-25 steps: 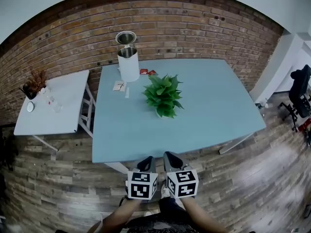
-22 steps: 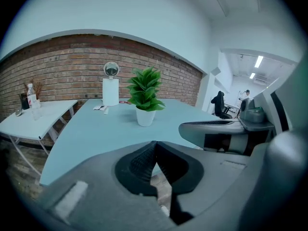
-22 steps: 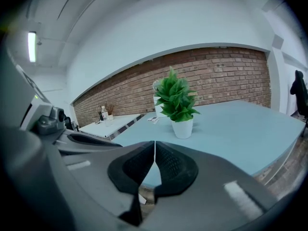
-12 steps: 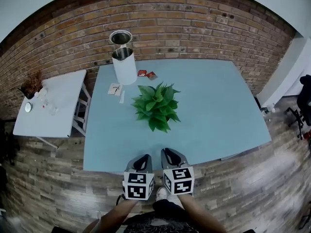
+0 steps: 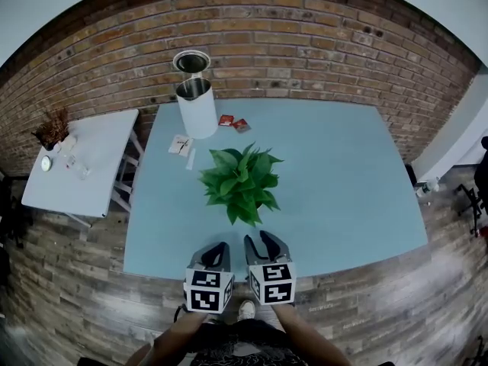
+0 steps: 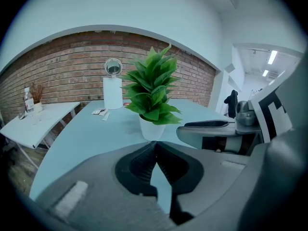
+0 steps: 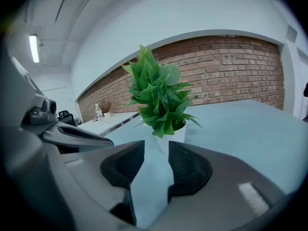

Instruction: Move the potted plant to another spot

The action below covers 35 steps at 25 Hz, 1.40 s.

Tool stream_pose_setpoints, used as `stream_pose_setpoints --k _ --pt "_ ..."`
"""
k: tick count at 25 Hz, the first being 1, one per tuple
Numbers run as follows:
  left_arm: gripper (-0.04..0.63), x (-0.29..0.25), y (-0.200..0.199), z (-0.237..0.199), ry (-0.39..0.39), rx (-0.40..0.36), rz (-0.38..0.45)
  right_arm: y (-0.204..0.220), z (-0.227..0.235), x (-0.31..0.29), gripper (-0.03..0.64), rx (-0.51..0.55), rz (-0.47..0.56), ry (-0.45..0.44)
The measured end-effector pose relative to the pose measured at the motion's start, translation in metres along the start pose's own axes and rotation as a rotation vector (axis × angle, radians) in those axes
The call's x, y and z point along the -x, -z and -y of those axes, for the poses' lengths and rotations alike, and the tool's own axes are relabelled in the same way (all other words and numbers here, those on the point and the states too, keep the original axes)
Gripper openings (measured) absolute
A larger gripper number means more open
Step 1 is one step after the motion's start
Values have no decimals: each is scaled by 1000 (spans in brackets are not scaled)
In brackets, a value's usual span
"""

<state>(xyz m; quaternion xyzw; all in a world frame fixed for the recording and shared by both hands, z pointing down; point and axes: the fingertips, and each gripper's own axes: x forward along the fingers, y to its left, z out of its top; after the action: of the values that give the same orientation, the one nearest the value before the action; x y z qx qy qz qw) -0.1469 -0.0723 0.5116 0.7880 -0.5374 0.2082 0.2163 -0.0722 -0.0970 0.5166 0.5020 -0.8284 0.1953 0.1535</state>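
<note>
The potted plant [image 5: 241,183], green leaves in a small white pot [image 6: 152,127], stands upright near the middle of the light blue table [image 5: 343,174]. Both grippers hover side by side over the table's near edge, short of the plant and apart from it. My left gripper [image 5: 217,248] has its jaws touching at the tips, nothing between them. My right gripper [image 5: 259,242] has its jaws opening, a narrow gap showing and nothing in it. The plant [image 7: 159,102] stands just beyond the right gripper's jaws.
A white cylindrical bin [image 5: 195,107] with its lid up stands at the table's far left corner, with small packets [image 5: 232,122] and paper [image 5: 181,145] beside it. A small white side table [image 5: 91,166] with dried flowers stands to the left. A brick wall runs behind.
Both grippers have moved forward toward the plant, which now sits nearer in the view. The right gripper's jaws have parted a little.
</note>
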Motion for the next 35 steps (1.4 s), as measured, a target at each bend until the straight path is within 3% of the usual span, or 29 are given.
stream_pose_setpoints --k 15,28,35 --pt "0 -29 -8 -26 66 0 -10 -3 14 -55 351 16 -30 82" --pt "0 -53 -14 -30 215 -32 -32 -2 25 -97 442 -38 -60 211" --pt "0 -61 -17 -40 253 -24 -31 -2 29 -110 449 -33 -75 255"
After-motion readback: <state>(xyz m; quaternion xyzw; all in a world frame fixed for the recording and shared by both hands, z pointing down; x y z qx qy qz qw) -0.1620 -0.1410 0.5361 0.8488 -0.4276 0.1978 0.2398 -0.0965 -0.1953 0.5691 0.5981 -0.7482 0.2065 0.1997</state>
